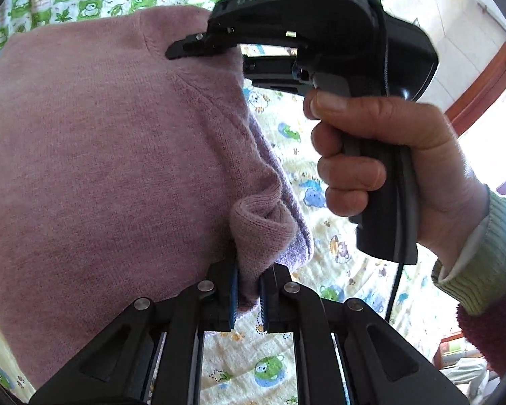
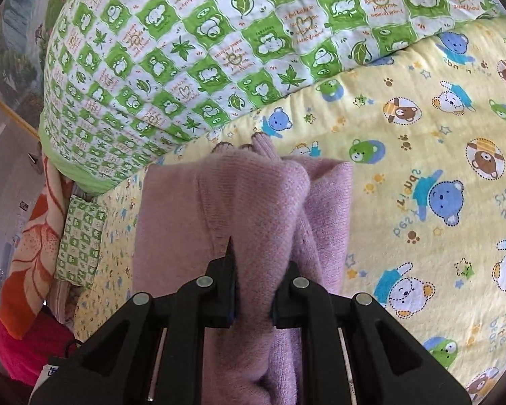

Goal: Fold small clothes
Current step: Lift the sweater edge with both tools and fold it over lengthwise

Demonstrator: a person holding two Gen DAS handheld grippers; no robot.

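A pink knitted sweater [image 1: 94, 155] lies on the yellow bear-print sheet [image 1: 334, 253]. My left gripper [image 1: 248, 298] is shut on a bunched fold of its edge. The right gripper [image 1: 199, 47], held in a hand, reaches in from the right and grips the sweater's far edge. In the right wrist view the right gripper [image 2: 253, 300] is shut on a thick fold of the sweater [image 2: 253, 209], which hangs folded over in front of it onto the sheet [image 2: 421, 168].
A green and white checkered quilt [image 2: 185, 50] is piled at the back of the bed. An orange flowered blanket [image 2: 27, 253] and a small checkered pillow [image 2: 81, 239] lie at the left. A wooden door frame [image 1: 482, 81] stands at the right.
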